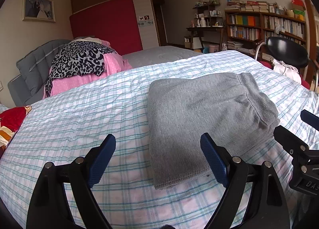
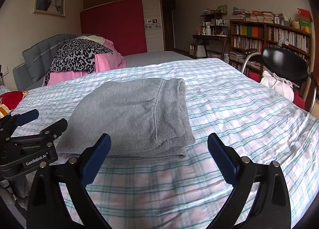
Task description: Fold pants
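Observation:
The grey pants point(image 1: 207, 121) lie folded into a compact rectangle on the plaid bedspread point(image 1: 83, 113), waistband on the right side. In the right wrist view the same grey pants point(image 2: 135, 117) sit just ahead of the fingers. My left gripper point(image 1: 158, 143) hovers open over the near left corner of the bundle, nothing between its blue pads. My right gripper point(image 2: 159, 143) stands open wide in front of the near edge, also holding nothing. The right gripper point(image 1: 295, 129) shows at the left wrist view's right edge, and the left gripper point(image 2: 37, 123) at the right wrist view's left edge.
A pile of pink and leopard-print clothes point(image 1: 83, 65) rests at the head of the bed against a grey headboard point(image 1: 37, 65). A black chair point(image 2: 285, 65) with a white cloth point(image 2: 277, 85) stands on the right, before a bookshelf point(image 2: 271, 37). A red item point(image 2: 12, 97) lies at left.

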`<state>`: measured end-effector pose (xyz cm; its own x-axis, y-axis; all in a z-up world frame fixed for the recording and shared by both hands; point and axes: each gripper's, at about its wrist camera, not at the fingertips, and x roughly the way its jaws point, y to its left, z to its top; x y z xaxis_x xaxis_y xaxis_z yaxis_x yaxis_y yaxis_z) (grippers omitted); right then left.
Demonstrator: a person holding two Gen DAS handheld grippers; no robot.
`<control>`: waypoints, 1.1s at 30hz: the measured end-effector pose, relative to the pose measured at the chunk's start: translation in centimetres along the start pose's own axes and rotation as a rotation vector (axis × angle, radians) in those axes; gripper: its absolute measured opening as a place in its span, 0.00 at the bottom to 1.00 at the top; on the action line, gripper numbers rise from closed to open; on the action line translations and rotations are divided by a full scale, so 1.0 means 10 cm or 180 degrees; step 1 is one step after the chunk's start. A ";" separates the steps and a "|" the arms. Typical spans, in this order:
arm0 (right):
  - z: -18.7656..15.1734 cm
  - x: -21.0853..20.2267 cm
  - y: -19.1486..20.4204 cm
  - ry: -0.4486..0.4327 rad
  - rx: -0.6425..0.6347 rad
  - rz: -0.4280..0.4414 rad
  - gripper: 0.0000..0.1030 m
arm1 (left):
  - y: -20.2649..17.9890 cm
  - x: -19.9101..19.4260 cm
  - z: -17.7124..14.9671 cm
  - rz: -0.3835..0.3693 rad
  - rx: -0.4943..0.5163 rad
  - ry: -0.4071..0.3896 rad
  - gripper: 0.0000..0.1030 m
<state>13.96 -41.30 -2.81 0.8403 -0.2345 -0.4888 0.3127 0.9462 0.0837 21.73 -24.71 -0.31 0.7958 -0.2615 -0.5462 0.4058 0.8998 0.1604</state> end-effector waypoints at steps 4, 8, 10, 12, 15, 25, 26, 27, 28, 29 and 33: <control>-0.01 0.03 0.02 0.0043 -0.0042 -0.0030 0.97 | -0.01 0.03 -0.03 0.0030 0.0008 0.0038 0.84; -0.02 0.04 0.06 0.0054 -0.0118 -0.0068 0.97 | 0.03 0.02 -0.03 0.0051 -0.0059 0.0016 0.84; -0.01 0.04 0.07 0.0042 -0.0147 -0.0070 0.97 | 0.06 0.01 -0.03 0.0050 -0.0087 -0.0006 0.84; -0.01 0.04 0.07 0.0041 -0.0147 -0.0064 0.97 | 0.06 0.00 -0.03 0.0049 -0.0087 -0.0023 0.84; -0.02 0.04 0.05 0.0039 -0.0110 -0.0048 0.97 | 0.05 -0.01 -0.05 0.0025 -0.0060 -0.0037 0.84; -0.03 0.04 0.06 0.0044 -0.0140 -0.0057 0.97 | 0.05 -0.01 -0.05 -0.0006 -0.0089 -0.0025 0.84; -0.03 0.04 0.07 0.0050 -0.0140 -0.0056 0.97 | 0.04 -0.01 -0.05 -0.0005 -0.0087 -0.0026 0.84; -0.03 0.05 0.08 0.0054 -0.0144 -0.0056 0.97 | 0.04 -0.01 -0.05 -0.0009 -0.0081 -0.0024 0.84; -0.03 0.05 0.08 0.0057 -0.0149 -0.0056 0.97 | 0.04 -0.01 -0.05 -0.0011 -0.0075 -0.0023 0.84; -0.03 0.05 0.09 0.0059 -0.0154 -0.0057 0.97 | 0.04 -0.01 -0.06 -0.0013 -0.0070 -0.0024 0.84; -0.04 0.05 0.09 0.0063 -0.0157 -0.0058 0.97 | 0.04 -0.01 -0.06 -0.0016 -0.0053 -0.0027 0.84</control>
<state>14.50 -40.51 -3.32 0.8256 -0.2477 -0.5070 0.3052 0.9517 0.0320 21.58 -24.09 -0.67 0.7976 -0.2691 -0.5399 0.4023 0.9041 0.1438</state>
